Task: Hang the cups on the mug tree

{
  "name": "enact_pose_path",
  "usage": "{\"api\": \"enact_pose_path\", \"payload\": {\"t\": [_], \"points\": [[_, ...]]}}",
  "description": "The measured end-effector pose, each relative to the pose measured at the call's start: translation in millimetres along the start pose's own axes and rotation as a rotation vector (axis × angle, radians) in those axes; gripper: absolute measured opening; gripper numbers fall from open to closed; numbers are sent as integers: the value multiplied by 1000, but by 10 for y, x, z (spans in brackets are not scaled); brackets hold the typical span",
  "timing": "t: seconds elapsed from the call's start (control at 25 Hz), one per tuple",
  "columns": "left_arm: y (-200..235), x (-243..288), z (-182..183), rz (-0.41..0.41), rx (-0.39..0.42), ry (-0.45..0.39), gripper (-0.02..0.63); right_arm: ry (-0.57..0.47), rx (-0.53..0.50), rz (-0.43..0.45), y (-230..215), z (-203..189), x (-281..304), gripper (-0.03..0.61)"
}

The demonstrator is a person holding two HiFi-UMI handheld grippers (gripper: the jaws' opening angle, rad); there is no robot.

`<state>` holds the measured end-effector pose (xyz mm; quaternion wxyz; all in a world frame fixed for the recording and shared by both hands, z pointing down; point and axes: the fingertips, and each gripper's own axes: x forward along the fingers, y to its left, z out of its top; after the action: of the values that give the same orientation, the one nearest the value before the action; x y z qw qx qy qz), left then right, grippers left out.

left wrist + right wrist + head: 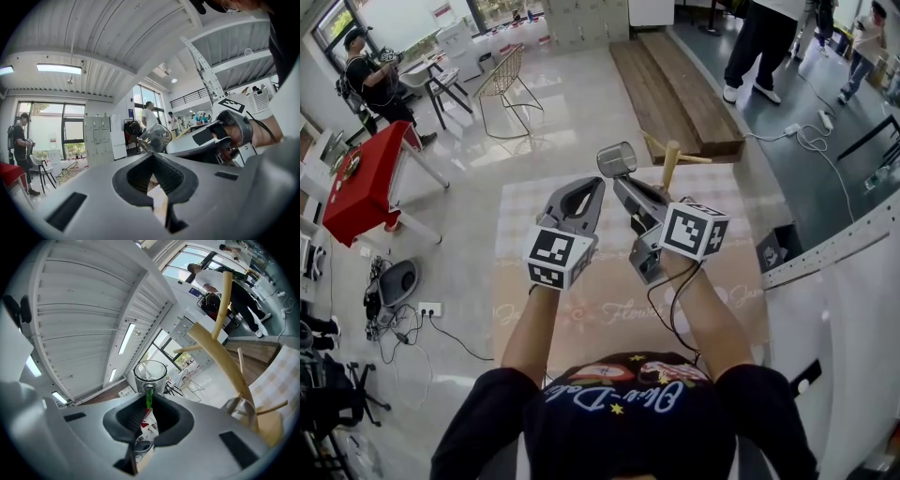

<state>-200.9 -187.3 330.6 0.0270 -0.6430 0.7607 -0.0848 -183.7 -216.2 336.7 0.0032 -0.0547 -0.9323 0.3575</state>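
The right tongs (624,180) are closed on the green handle (149,397) of a clear glass cup (617,159), which is held up in the air above the far part of the worktop (727,281), off its surface and tilted on its side. In the right gripper view the handle stands pinched between the two tips of the right tongs (149,400), and the cup (151,373) shows its round rim just beyond them. The wooden tree (670,164) stands on the far edge of the worktop, just to the right of the cup in the head view; the right gripper view shows the tree (220,333) with its post and slanting branches to the right of the cup, with a gap between them, so the cup hangs on no branch. Something clear sits low among the branches at that view's right edge, but what it is cannot be told. The left tongs (593,184) are closed with nothing in them, held level beside the right gripper and just short of the cup; the left gripper view shows the tips of the left tongs (152,157) together, with the cup (155,137) just beyond them. A pale checked cloth (534,216) covers the worktop. Far off to the left a person (370,84) stands by a red table (366,183), near a wire chair (506,80)
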Motion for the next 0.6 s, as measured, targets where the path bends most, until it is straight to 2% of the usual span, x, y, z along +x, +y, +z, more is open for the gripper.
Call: {"api": "enact_pose_path", "payload": {"t": [0.6], "points": [[-22, 127, -2, -12, -5, 4, 5, -27, 96, 7, -84, 42, 1, 48]]}}
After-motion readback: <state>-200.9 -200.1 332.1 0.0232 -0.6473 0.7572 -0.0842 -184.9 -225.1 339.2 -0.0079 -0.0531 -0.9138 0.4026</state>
